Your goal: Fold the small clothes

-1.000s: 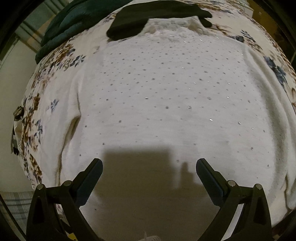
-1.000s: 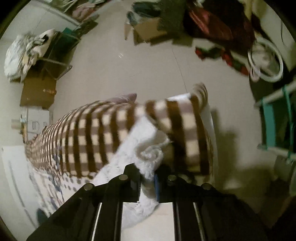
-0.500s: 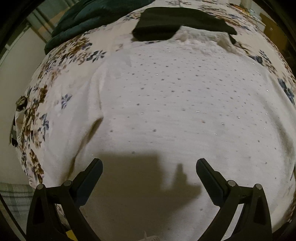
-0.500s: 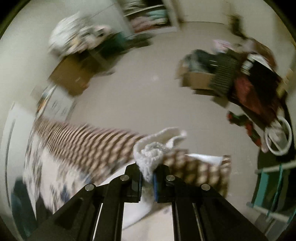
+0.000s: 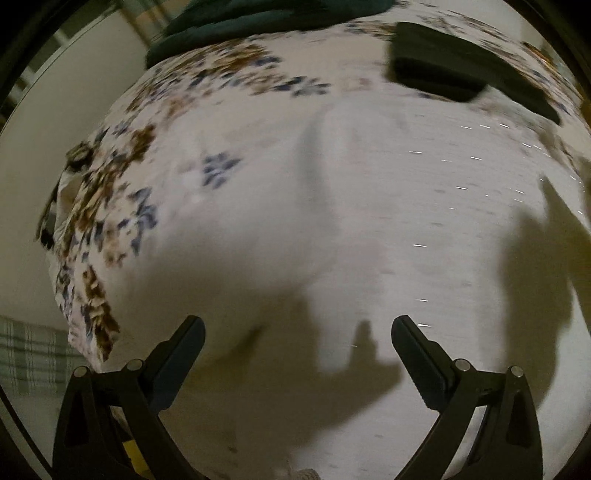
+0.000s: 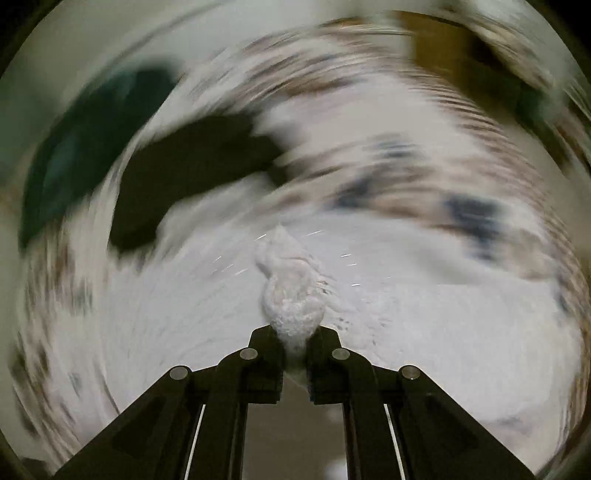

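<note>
A white knit garment with small shiny dots (image 5: 406, 229) lies spread on a floral bedsheet (image 5: 155, 177). My left gripper (image 5: 297, 354) is open and empty, hovering just above the garment's near part. My right gripper (image 6: 294, 341) is shut on a bunched white knit edge of the garment (image 6: 291, 295), with the rest of the garment (image 6: 443, 350) below it. The right wrist view is heavily motion-blurred.
A black cloth (image 5: 461, 70) lies at the far side of the white garment, and shows in the right wrist view (image 6: 192, 173). A dark green blanket (image 5: 258, 18) lies at the bed's far end. The bed's edge and floor (image 5: 33, 147) are at left.
The right gripper swung round from facing the floor and a striped blanket to facing the bed, still holding the white edge. The left gripper shifted left across the garment.
</note>
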`<state>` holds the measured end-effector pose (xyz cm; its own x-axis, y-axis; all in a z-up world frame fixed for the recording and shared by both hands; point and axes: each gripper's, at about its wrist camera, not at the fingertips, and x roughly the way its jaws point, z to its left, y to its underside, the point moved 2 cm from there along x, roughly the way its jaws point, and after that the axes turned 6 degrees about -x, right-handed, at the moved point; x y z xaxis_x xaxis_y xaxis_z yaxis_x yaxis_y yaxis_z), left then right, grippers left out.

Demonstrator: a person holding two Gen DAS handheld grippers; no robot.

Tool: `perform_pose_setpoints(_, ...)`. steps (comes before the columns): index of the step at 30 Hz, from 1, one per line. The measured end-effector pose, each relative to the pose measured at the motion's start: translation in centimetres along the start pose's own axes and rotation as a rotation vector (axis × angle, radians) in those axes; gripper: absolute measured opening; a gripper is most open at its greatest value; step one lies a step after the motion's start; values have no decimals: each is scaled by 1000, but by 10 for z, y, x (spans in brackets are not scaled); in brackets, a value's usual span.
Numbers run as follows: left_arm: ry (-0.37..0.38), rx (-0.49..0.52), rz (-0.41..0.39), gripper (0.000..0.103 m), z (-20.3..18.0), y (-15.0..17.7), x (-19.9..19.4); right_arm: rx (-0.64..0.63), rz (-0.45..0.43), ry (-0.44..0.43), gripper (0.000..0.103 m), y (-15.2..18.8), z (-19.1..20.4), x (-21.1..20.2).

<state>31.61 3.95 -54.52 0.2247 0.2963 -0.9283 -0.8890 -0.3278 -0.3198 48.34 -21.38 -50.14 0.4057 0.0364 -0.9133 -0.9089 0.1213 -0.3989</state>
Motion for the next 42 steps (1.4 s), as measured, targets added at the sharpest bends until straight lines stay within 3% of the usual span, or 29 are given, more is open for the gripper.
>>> perform_pose_setpoints(2, -13, -39, 6, 103, 22, -4, 10, -136, 56, -11, 9, 10, 69, 36)
perform_pose_setpoints(6, -37, -93, 11, 103, 52, -10, 25, -367, 72, -37, 9, 36, 179, 65)
perform_pose_setpoints(10, -45, -139, 23, 103, 74, -15, 38, -522, 88, -40, 9, 60, 239, 77)
perform_pose_setpoints(14, -40, -163, 24, 103, 89, -20, 42, -586, 117, -7, 10, 75, 256, 87)
perform_pose_setpoints(17, -26, -183, 33, 103, 102, -22, 40, -493, 178, -89, 23, 71, 239, 80)
perform_pose_setpoints(19, -12, -204, 46, 103, 116, -22, 34, -386, 223, -197, 62, 66, 218, 67)
perform_pose_setpoints(20, -5, -217, 51, 103, 123, -22, 31, -321, 232, -244, 67, 65, 204, 56)
perform_pose_setpoints(23, 15, -279, 78, 103, 157, -13, 20, -181, 236, -311, 72, 64, 165, 28)
perform_pose_setpoints(25, 34, -330, 115, 103, 178, -5, 18, -113, 250, -307, 74, 62, 144, 19)
perform_pose_setpoints(30, 159, -595, 273, 103, 247, 42, 32, 11, 310, -242, 74, 82, 89, 10)
perform_pose_setpoints(34, 279, -829, 381, 100, 274, 90, 61, 57, 368, -176, 74, 102, 66, 21)
perform_pose_setpoints(38, 410, -1019, 423, 91, 273, 115, 95, 68, 396, -160, 74, 114, 61, 26)
perform_pose_setpoints(40, 457, -1109, 428, 82, 270, 123, 112, 70, 406, -156, 74, 119, 63, 28)
perform_pose_setpoints(42, 473, -1201, 438, 67, 271, 129, 125, 62, 410, -147, 74, 122, 65, 29)
